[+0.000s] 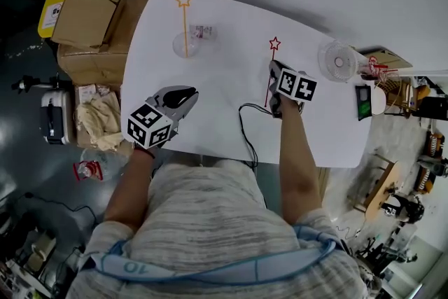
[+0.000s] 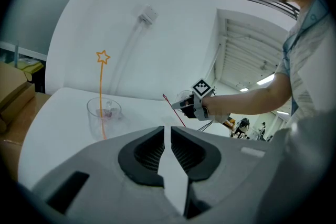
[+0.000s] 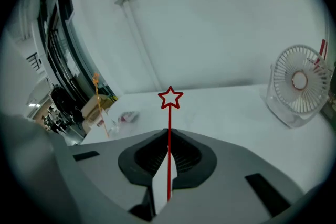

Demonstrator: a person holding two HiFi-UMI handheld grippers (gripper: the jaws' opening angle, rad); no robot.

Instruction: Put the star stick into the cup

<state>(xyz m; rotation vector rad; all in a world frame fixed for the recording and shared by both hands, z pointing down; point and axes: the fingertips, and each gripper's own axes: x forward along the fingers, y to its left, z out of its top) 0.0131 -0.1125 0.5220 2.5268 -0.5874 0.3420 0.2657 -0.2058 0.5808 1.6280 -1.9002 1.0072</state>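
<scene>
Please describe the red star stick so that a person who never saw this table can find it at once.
On the white table, look beside the small fan, at the right gripper. The red star stick is pinched in it. The orange stick stands in the cup.

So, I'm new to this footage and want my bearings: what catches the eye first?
The red star stick clamped in the right gripper, near the middle of the table. Then the orange star stick standing in the clear cup at the far left, and the fan at the right.
</scene>
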